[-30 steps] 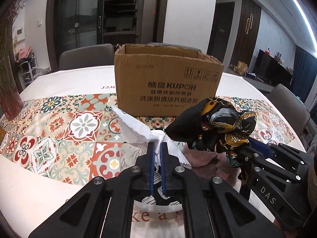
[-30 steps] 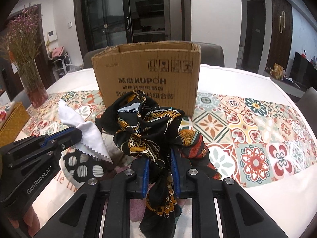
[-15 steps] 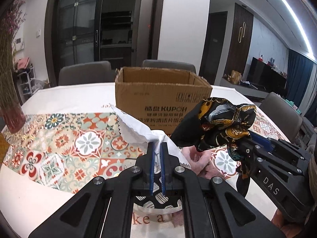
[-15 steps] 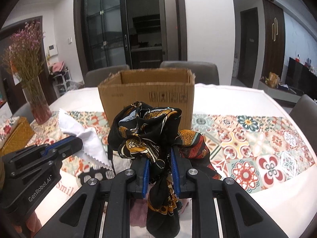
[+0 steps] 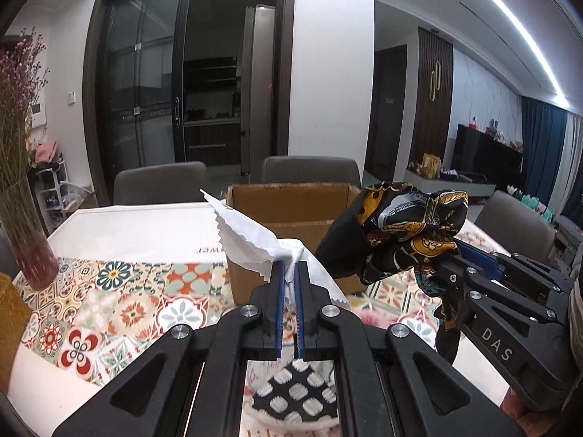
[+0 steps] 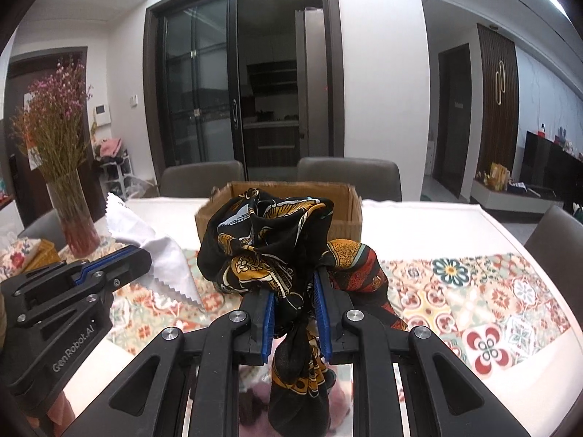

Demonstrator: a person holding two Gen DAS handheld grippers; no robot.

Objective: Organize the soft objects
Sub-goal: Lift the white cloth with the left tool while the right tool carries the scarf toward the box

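My left gripper is shut on a white cloth with zigzag edges, held up in front of the open cardboard box. In the right wrist view the same white cloth sticks out of the left gripper at the left. My right gripper is shut on a black and gold patterned scarf, which bunches above the jaws and hangs below them. The scarf also shows at the right of the left wrist view. The box stands behind both.
A black cloth with white dots and a pink fuzzy item lie on the table under the grippers. A tiled-pattern runner crosses the white table. A vase of dried flowers stands at the left. Grey chairs stand behind the box.
Both grippers have risen with their cloths, so the box top and its opening have come into view. The table and the items lying on it have dropped lower in both views.
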